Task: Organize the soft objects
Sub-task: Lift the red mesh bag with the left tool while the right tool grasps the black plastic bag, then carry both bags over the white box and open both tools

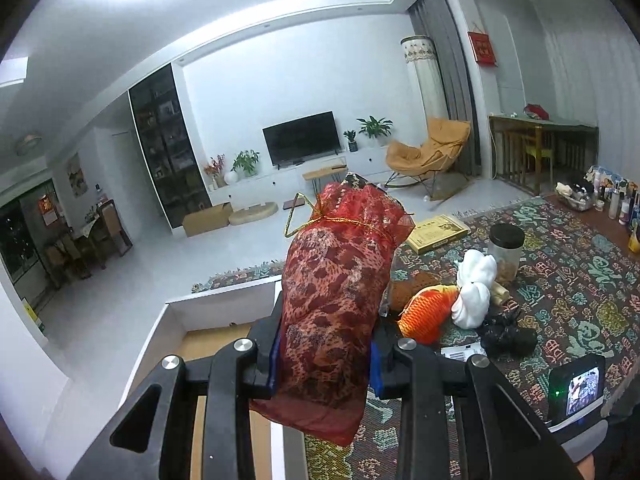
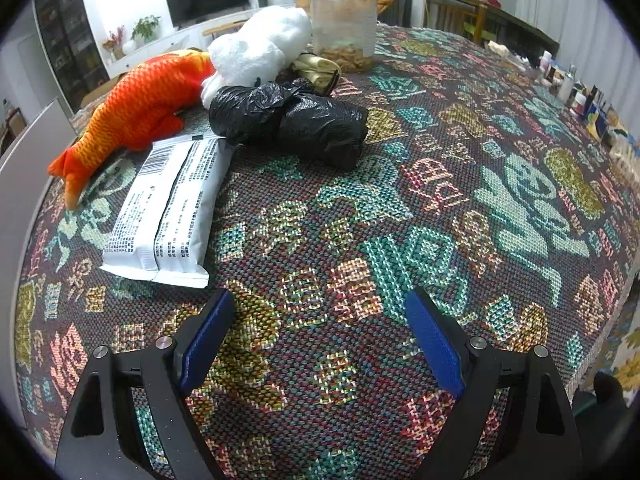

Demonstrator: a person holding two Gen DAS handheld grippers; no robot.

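Clamped between the pads of the left gripper (image 1: 324, 354), a red mesh pouch (image 1: 332, 296) is held up above the patterned tablecloth (image 2: 400, 220). Over that cloth the right gripper (image 2: 320, 344) is kept spread wide with nothing grasped. Farther back, an orange fish toy (image 2: 132, 108), a white towel (image 2: 260, 46), a black bag (image 2: 288, 120) and a white packet (image 2: 168, 208) are left lying together.

red mesh pouch (image 1: 332, 300) | tied, upright, clamped | orange plush fish (image 2: 136, 108) | lying on tablecloth
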